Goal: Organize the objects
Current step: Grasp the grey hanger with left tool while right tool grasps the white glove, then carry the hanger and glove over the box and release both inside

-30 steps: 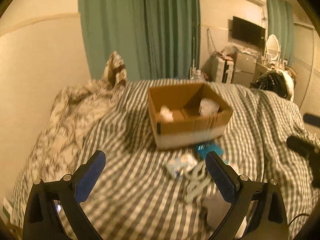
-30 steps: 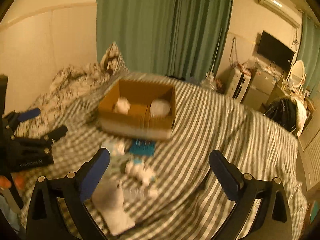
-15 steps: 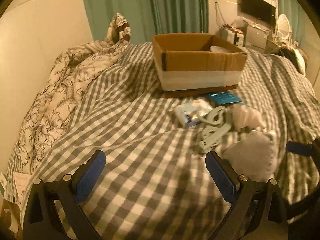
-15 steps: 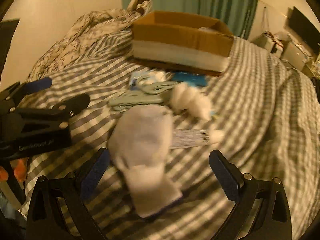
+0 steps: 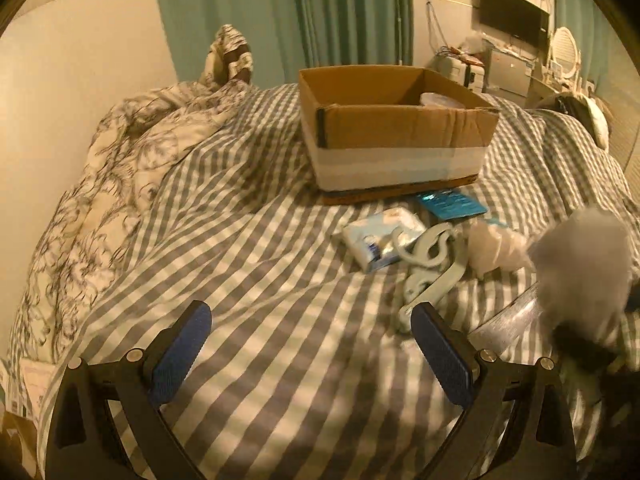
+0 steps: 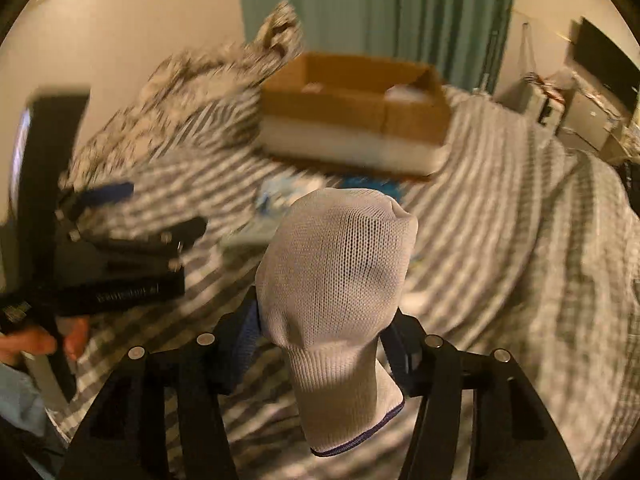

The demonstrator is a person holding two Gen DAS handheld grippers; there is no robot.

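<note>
My right gripper is shut on a white knit sock and holds it up above the bed. The sock also shows blurred at the right in the left wrist view. An open cardboard box stands on the checked bedcover, also seen in the right wrist view. In front of it lie a tissue pack, a white plastic hanger piece, a blue packet and a clear crumpled bag. My left gripper is open and empty over the near bedcover.
A floral duvet is bunched along the left wall. Green curtains hang behind the bed. A TV and cluttered furniture stand at the far right. The left gripper's body sits to the left in the right wrist view.
My right gripper has closed on the white sock and lifted it off the bed. My left gripper has stayed open, barely moving.
</note>
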